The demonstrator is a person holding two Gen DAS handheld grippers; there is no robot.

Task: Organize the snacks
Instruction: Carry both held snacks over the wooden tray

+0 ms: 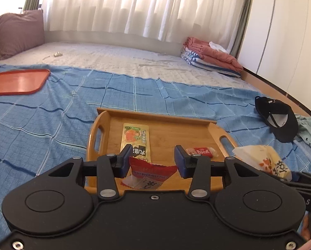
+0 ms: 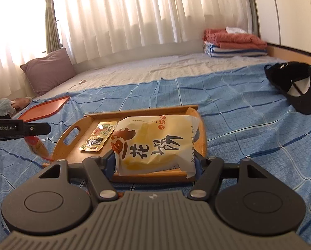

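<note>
A wooden tray [image 1: 168, 117] with handle cut-outs lies on the blue checked sheet. On it are a yellow-green packet [image 1: 135, 139] and a small red Biscoff packet [image 1: 201, 152]. My left gripper [image 1: 153, 158] is shut on a crumpled red snack packet [image 1: 151, 169], held just above the tray's near edge. My right gripper [image 2: 155, 162] is shut on a large yellow-and-white snack bag [image 2: 155, 143], which hangs over the tray [image 2: 72, 137] and hides its right half. The yellow-green packet [image 2: 98, 136] shows beside the bag. The left gripper [image 2: 30, 129] shows at the left with the red packet [image 2: 39, 146] dangling.
An orange tray [image 1: 18, 81] lies far left on the sheet. A black cap [image 1: 280, 120] and a crumpled garment [image 1: 309, 137] lie at the right. A purple pillow [image 1: 18, 33] and folded blankets [image 1: 209, 56] sit near the curtains.
</note>
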